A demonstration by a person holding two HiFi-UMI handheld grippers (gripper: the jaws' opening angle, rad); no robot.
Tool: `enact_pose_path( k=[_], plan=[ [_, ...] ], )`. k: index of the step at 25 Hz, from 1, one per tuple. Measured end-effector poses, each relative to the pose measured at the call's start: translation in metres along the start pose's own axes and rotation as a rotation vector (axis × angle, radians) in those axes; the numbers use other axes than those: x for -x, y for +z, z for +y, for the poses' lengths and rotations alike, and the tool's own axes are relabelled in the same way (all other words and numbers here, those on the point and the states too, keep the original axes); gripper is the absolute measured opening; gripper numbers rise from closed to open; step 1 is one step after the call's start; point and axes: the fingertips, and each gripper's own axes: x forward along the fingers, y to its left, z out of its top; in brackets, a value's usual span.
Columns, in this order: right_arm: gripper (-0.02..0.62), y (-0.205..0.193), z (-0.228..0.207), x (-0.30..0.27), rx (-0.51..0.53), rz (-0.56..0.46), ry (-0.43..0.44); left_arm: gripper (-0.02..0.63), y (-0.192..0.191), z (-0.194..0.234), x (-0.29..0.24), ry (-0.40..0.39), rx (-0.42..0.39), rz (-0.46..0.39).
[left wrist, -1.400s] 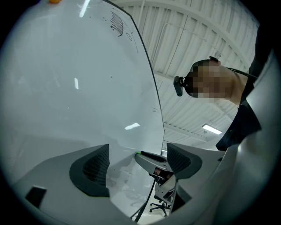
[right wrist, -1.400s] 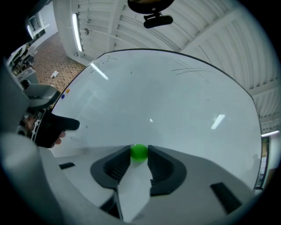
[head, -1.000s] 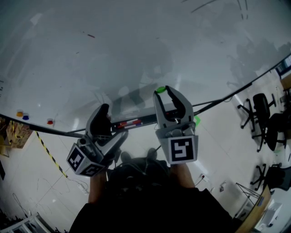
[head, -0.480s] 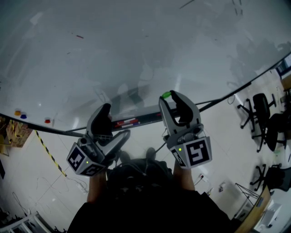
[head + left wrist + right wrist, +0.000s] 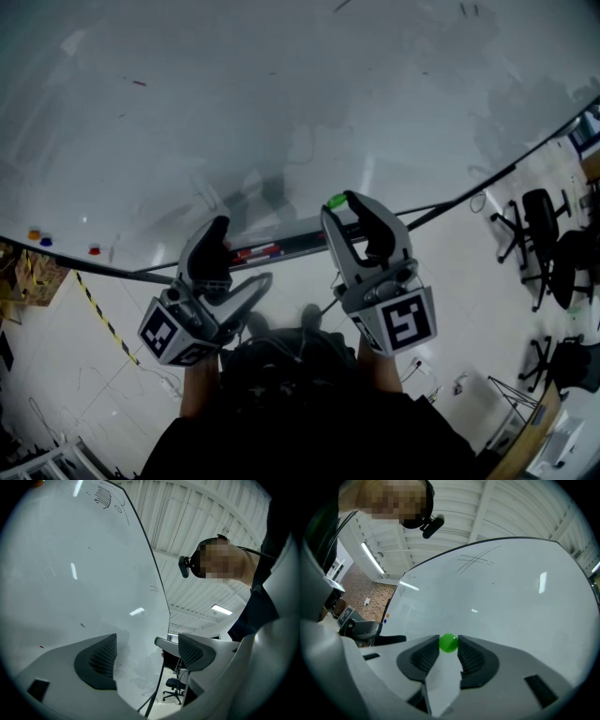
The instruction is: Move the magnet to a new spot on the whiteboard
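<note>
A small green magnet (image 5: 448, 643) sits pinched between the tips of my right gripper (image 5: 448, 646), which is shut on it. In the head view the magnet (image 5: 336, 201) and right gripper (image 5: 343, 203) are in front of the lower edge of the whiteboard (image 5: 281, 112). I cannot tell if the magnet touches the board. My left gripper (image 5: 239, 253) hangs lower left of it, open, with nothing between its pads (image 5: 101, 660). It points along the whiteboard (image 5: 70, 597).
A marker tray (image 5: 267, 251) with red and dark pens runs under the board. Small orange (image 5: 34, 234), blue (image 5: 46, 241) and red (image 5: 94, 250) magnets stick at the board's lower left. Office chairs (image 5: 544, 234) stand on the floor at right. Striped tape (image 5: 98, 314) crosses the floor at left.
My right gripper, still holding the green magnet, has dropped slightly lower and to the right along the board's bottom edge. The left gripper has barely moved.
</note>
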Motion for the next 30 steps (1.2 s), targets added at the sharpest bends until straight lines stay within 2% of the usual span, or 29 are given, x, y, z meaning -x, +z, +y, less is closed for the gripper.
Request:
enact_pose_path(
  k=[5,21,30],
  plan=[
    [0.152,-0.002,0.001,0.001,-0.007,0.002,0.016,0.403,-0.004,-0.004,-0.003,-0.001,-0.021,0.017],
    [0.152,-0.002,0.003,-0.004,0.000,0.002,0.036,0.403,-0.002,0.001,-0.001,0.031,0.029,-0.010],
    [0.152,-0.005,0.007,-0.020,0.012,0.009,0.025,0.403,0.004,0.006,0.006,0.037,0.015,-0.024]
  ],
)
